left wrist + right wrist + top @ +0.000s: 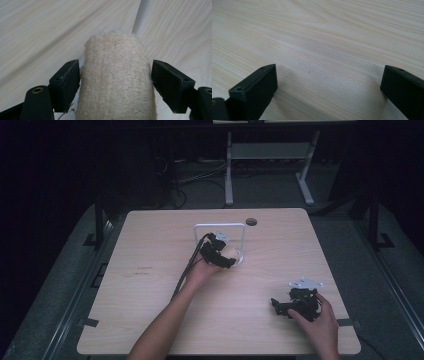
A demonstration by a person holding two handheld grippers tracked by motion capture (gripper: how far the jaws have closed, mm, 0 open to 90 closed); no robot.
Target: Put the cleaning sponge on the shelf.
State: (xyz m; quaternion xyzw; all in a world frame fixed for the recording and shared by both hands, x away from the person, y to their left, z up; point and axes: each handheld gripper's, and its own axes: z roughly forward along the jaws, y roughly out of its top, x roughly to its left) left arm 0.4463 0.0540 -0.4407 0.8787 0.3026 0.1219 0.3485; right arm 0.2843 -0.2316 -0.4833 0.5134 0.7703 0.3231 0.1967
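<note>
A beige, rough-textured roll (116,80) lies between the two black jaws of my left gripper (115,82). The jaws stand close beside its sides without squeezing it, and a thin light gap shows at the left pad. In the high view this gripper (225,254) sits at the table's middle, with the roll (233,253) at the foot of a white wire frame (220,225). One white rod of the frame (141,15) rises just behind the roll. My right gripper (329,85) is open over bare wood, low at the front right of the table (278,306).
The light wooden table (150,310) has a round cable hole (251,221) near its far edge. A black cable (186,270) trails from the left gripper along the forearm. Beyond the table stand white desk legs (229,170) on a dark floor.
</note>
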